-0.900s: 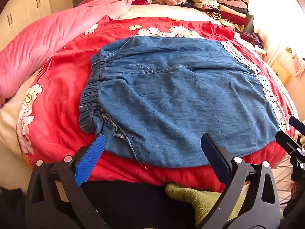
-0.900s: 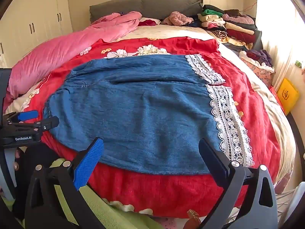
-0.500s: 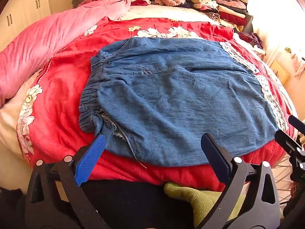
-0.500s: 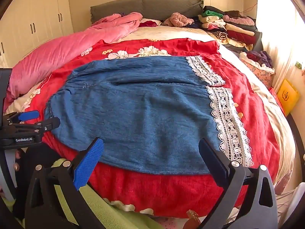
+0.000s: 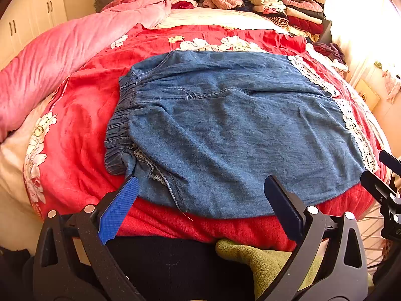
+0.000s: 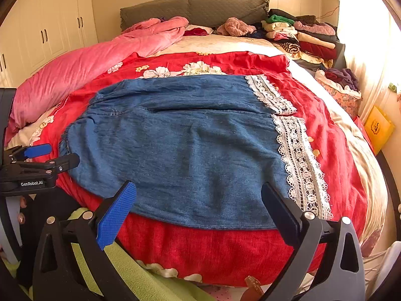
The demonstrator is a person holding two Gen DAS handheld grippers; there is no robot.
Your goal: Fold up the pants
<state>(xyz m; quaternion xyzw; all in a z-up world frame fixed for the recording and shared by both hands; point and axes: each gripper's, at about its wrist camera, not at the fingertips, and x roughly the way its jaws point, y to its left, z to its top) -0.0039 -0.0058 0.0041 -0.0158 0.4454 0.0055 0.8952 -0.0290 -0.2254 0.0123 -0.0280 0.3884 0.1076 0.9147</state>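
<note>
Blue denim pants (image 5: 225, 130) lie spread flat on a red floral bedspread (image 5: 75, 125), elastic waistband at the left, white lace-trimmed leg ends (image 6: 298, 165) at the right. They also show in the right wrist view (image 6: 188, 145). My left gripper (image 5: 200, 200) is open and empty at the near edge of the pants, close to the waistband corner. My right gripper (image 6: 198, 205) is open and empty at the near edge, close to the lace hem. Each gripper shows at the side of the other's view.
A pink duvet (image 5: 62, 50) lies along the bed's left side. Stacks of folded clothes (image 5: 288, 7) sit at the far right by the grey headboard (image 6: 193, 7). A green fleece (image 5: 260, 260) hangs below the bed's near edge. White wardrobes (image 6: 50, 30) stand at left.
Both grippers stay open and almost still. The views have shifted only slightly; the pants have not moved.
</note>
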